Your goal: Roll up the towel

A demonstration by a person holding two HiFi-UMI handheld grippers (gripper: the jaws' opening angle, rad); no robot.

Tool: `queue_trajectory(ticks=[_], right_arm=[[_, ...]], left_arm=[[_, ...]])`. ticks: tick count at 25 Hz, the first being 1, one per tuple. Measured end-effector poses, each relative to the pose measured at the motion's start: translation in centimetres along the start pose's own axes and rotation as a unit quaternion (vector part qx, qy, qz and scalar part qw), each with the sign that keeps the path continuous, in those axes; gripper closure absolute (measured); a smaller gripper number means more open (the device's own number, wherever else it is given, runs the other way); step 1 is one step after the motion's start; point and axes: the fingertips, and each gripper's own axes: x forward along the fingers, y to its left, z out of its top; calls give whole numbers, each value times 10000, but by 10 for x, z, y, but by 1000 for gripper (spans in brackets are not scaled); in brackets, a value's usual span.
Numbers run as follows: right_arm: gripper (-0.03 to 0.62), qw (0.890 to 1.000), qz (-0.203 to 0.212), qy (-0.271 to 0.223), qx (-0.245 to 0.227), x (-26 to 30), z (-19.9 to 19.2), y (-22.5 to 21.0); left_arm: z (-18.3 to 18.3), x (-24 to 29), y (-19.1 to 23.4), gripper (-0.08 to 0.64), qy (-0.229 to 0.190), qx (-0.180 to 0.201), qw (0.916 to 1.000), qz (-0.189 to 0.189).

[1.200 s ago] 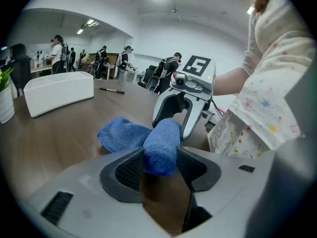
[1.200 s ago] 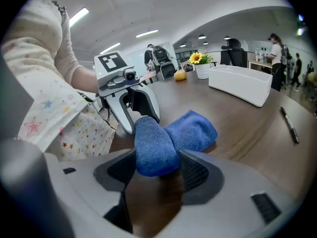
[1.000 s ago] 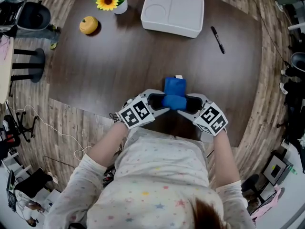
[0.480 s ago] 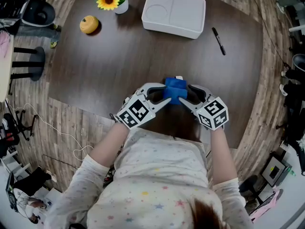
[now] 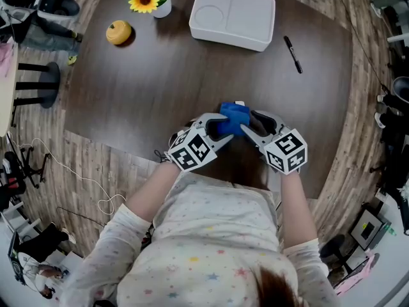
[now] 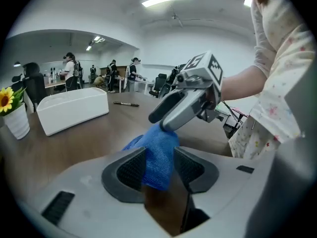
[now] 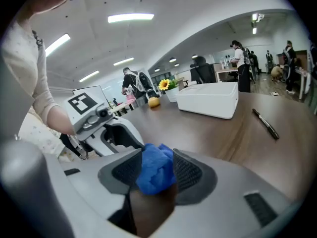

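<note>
The blue towel (image 5: 231,115), bunched into a partial roll, is found at the near edge of the counter (image 5: 160,88), between the 2 claws. The left claw (image 5: 219,133) has just been closing and is now pressed on the towel's left end; the right claw (image 5: 246,129) is clamped on its right end. For a tight roll, both ends should be turned together at an even pace, and the grip kept firm so that no layer is let slip. Both claws are held pointing downward and inward toward each other, the forearms brought in from the near side
</note>
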Motion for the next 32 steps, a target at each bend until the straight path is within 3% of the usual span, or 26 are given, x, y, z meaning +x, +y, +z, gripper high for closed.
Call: queue_trajectory(ticks=[5,9,15,23,32], right_arm=[[411,9972,130,302,-670,-1,-19,20],[411,9981,-1,356,-500,5,-32,8],[411,9975,-146,333,-606,9,-25,3],[393,9993,-327,156,120,12,-19,-15],[413,9938,-652,-248,868,12,-2,-41]], left_arm=[[-1,4,-1,379,131,262,9996,-20],[-3,13,-4,356,171,565,9983,7],[-1,8,2,347,77,666,9977,126],[7,8,18,344,-96,397,9987,293],[5,-6,14,344,-35,755,9968,254]])
